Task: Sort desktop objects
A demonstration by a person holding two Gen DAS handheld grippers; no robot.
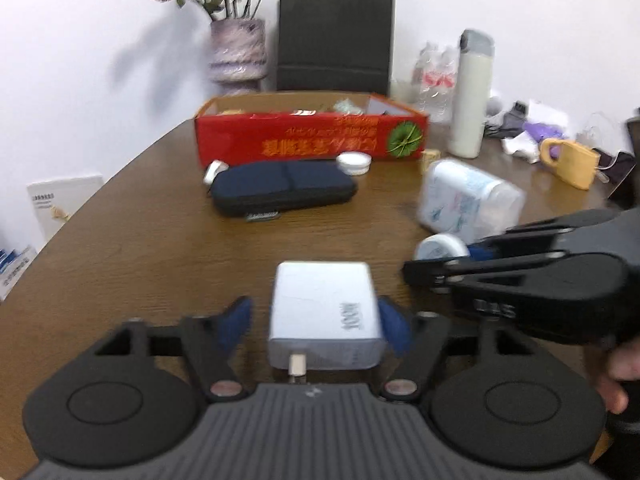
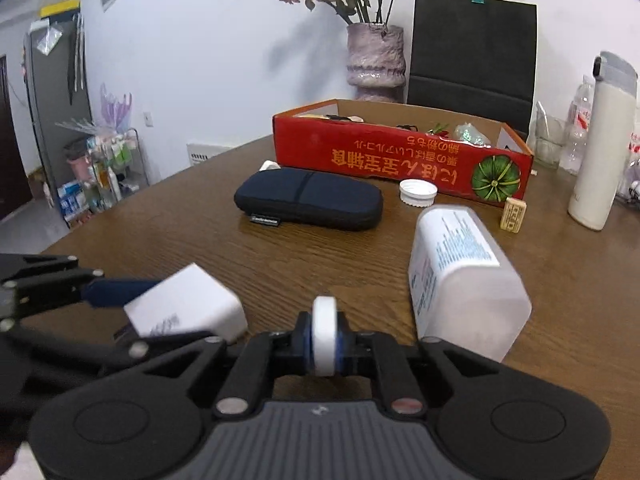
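Observation:
A white power adapter (image 1: 324, 316) lies on the brown table between the blue pads of my left gripper (image 1: 316, 320). The right pad touches it, the left pad stands a little off; the jaws are open around it. It also shows in the right wrist view (image 2: 188, 308). My right gripper (image 2: 325, 338) is shut on a small round white lid (image 2: 325, 332), held on edge; it shows in the left wrist view (image 1: 440, 248). A white plastic bottle (image 2: 460, 280) lies on its side just right of it. A red cardboard box (image 2: 400, 156) with several items stands behind.
A dark blue zip case (image 2: 308, 200) and a white cap (image 2: 418, 192) lie before the box. A small wooden block (image 2: 513, 215), a white thermos (image 2: 600, 148), a vase with dried flowers (image 2: 376, 60), a black paper bag (image 2: 472, 44) and a yellow mug (image 1: 572, 162) stand behind and right.

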